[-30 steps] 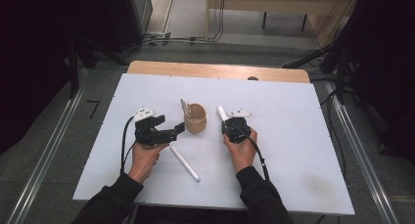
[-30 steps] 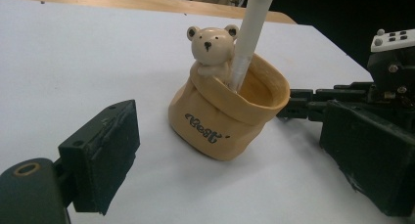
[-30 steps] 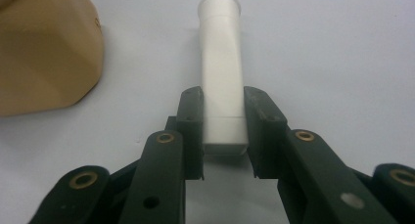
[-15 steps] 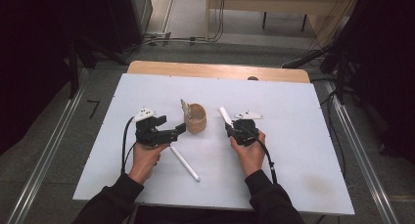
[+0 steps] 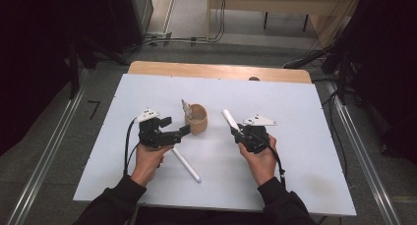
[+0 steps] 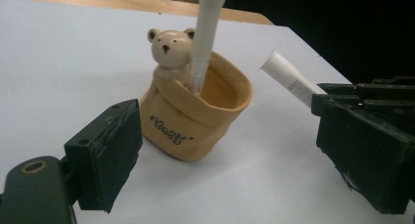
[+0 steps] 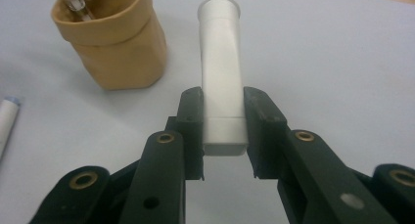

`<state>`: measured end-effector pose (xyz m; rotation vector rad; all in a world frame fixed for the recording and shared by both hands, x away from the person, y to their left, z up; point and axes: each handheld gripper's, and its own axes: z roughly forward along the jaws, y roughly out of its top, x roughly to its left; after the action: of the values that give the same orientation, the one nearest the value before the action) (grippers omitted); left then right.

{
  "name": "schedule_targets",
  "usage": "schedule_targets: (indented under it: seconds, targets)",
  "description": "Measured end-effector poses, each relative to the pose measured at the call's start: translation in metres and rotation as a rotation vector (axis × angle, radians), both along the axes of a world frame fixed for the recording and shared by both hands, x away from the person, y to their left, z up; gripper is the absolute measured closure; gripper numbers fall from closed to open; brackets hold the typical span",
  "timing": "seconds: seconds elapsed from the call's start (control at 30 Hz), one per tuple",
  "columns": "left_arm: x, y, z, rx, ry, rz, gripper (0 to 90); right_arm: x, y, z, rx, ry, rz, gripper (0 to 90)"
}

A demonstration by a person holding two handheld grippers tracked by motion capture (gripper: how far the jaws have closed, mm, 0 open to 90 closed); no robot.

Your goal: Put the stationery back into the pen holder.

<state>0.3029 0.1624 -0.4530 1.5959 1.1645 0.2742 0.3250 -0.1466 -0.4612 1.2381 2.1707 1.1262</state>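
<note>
Item: white tube [image 7: 222, 72], plastic, round rim at the far end and flat crimped end at the near one. The right gripper [image 7: 222, 136] pinches it at the crimped end, a jaw pressed against each side; in the high view the tube [image 5: 229, 120] slants up and away from that gripper [image 5: 239, 133], just right of the holder.

Item: tan pouch-shaped pen holder [image 6: 195, 116], upright on the white table [image 5: 295, 102]. The left gripper view adds a cream bear figure [image 6: 170, 50] at its rim, a white pen [image 6: 204, 38] standing inside, and dark lettering on the front, not clearly legible. The right gripper view gives the plain back [image 7: 115, 43].

Item: left gripper [image 6: 225, 150], jaws spread wide, holder between them, untouched; in the high view [image 5: 183, 131].

Item: second white pen [image 5: 186, 164], flat on the table by the left hand [image 5: 147, 158].
</note>
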Motion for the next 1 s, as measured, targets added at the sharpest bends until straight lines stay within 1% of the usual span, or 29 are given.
schedule_targets:
  seconds: [0.2, 0.27, 0.43, 0.67, 0.7, 0.77, 0.9, 1.0]
  targets:
    - [-0.001, -0.003, 0.003, -0.009, -0.001, -0.015, 10.7, -0.009, -0.002, 0.007, 0.023, -0.018, 0.024, 69.1]
    - [-0.001, -0.004, 0.003, -0.014, 0.003, -0.027, 10.7, -0.011, -0.002, 0.009, 0.028, -0.024, 0.032, 69.1]
    - [-0.001, -0.008, 0.005, -0.01, -0.002, -0.038, 10.7, -0.014, -0.001, 0.013, 0.033, -0.034, 0.046, 69.1]
    - [-0.001, -0.013, 0.007, -0.023, -0.013, -0.035, 10.7, -0.018, 0.001, 0.017, 0.047, -0.044, 0.066, 69.0]
    - [-0.001, -0.014, 0.008, -0.023, -0.015, -0.041, 10.7, -0.019, 0.002, 0.017, 0.05, -0.044, 0.068, 69.1]
    - [-0.002, -0.015, 0.008, -0.022, -0.026, -0.037, 10.7, -0.02, 0.003, 0.018, 0.05, -0.053, 0.079, 69.0]
    - [-0.002, -0.017, 0.008, -0.028, -0.029, -0.042, 12.9, -0.022, 0.006, 0.019, 0.049, -0.057, 0.088, 69.1]
    - [-0.001, -0.017, 0.008, -0.02, -0.02, -0.043, 13.8, -0.022, 0.007, 0.019, 0.049, -0.055, 0.092, 69.1]
